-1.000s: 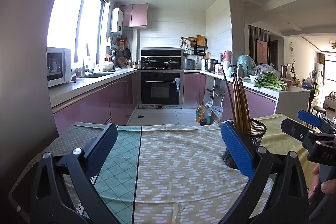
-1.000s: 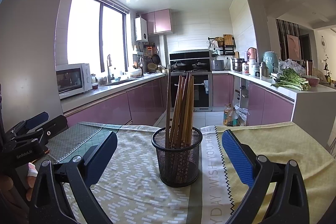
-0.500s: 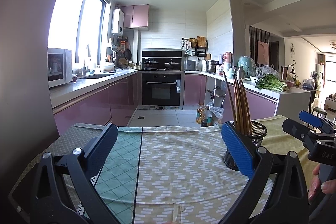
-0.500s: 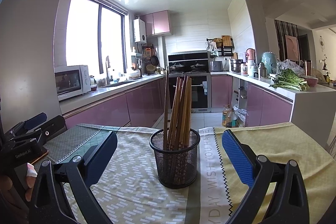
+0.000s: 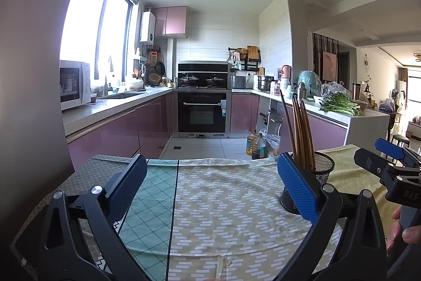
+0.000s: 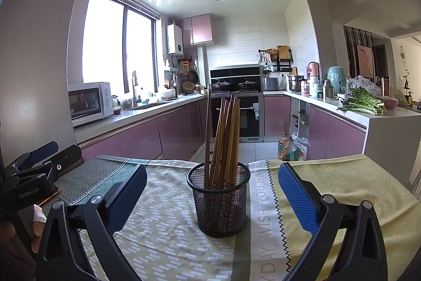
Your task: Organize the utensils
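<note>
Hovering low over the tabletop [image 6: 355, 183], the right gripper [image 6: 213, 191] has its blue-padded fingers [image 6: 296, 195] spread wide and pinching nothing, with the black mesh holder [image 6: 219, 202] standing upright in the gap ahead of them, touching neither pad. That framing looks deliberate: centred like this, the holder could be steadied or lifted with a single squeeze, though nothing shows which is meant. A bundle of wooden chopsticks [image 6: 226, 141] stands in the holder, leaning slightly and fanned at the tips, so the utensils appear gathered already and the task seems close to done.

From the left wrist view, the left gripper [image 5: 210, 183] is likewise spread and empty, aimed at bare patterned cloth [image 5: 223, 202], with the mesh holder [image 5: 319, 175] off to its right, partly hidden behind the right-hand pad. Held aside this way, it leaves the right gripper [image 5: 386, 165] room to work; a hand [image 5: 402, 231] is visible at the frame edge below that tool. In the right wrist view the left gripper [image 6: 36, 165] sits well to the left, near a thin object lying at the cloth's edge that I cannot identify.

Several cloths overlap across the tabletop, green, white-dashed and yellow, giving a soft surface on which a light holder might slide or tip if nudged.

Beyond the table are purple kitchen cabinets [image 6: 126, 138], a microwave [image 6: 89, 102], an oven [image 5: 202, 111] and leafy greens [image 6: 361, 103] on the far counter.
</note>
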Action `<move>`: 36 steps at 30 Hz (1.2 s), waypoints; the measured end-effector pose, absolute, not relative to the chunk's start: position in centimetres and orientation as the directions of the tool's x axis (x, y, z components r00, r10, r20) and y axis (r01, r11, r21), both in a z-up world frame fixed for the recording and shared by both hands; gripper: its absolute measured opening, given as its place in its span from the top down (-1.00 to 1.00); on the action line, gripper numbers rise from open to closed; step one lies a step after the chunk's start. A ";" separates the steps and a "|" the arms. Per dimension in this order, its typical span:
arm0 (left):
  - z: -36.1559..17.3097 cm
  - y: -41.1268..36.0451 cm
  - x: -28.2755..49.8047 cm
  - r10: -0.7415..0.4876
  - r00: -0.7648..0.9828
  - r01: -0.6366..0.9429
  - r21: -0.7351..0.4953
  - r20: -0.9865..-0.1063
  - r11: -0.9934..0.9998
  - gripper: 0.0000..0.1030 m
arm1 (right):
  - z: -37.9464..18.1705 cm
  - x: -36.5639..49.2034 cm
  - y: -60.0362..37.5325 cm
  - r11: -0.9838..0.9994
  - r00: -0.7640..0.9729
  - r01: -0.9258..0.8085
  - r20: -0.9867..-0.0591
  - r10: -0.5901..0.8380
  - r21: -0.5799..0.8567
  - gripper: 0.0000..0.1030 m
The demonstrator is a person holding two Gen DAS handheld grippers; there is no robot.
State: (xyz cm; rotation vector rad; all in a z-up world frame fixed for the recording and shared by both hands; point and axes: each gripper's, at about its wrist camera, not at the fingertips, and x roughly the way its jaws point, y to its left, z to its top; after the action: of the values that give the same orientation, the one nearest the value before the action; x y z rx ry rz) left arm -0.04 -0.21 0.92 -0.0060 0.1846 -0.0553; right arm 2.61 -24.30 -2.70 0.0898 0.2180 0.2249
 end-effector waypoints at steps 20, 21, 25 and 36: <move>1.0 -0.4 -0.1 -0.057 0.981 0.056 -0.010 -0.183 0.998 -0.90 | -2.5 2.6 -24.3 0.971 0.952 -0.212 -0.200 0.230 0.110 -0.88; 1.0 -0.4 -0.1 -0.057 0.982 0.056 -0.010 -0.182 0.998 -0.90 | -2.5 2.5 -24.2 0.971 0.952 -0.212 -0.199 0.231 0.110 -0.88; 1.0 -0.4 -0.1 -0.056 0.982 0.056 -0.010 -0.182 0.998 -0.90 | -2.5 2.5 -24.2 0.971 0.952 -0.213 -0.200 0.232 0.111 -0.88; 1.0 -0.6 -0.1 -0.058 0.981 0.057 -0.008 -0.183 0.998 -0.90 | -2.5 2.5 -24.2 0.971 0.952 -0.212 -0.198 0.232 0.113 -0.88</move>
State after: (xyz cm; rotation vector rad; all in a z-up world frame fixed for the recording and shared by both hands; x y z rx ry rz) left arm -0.13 -0.55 0.99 -0.0032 0.1846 -0.0576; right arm 2.52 -24.20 -2.50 0.0911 0.2122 0.2260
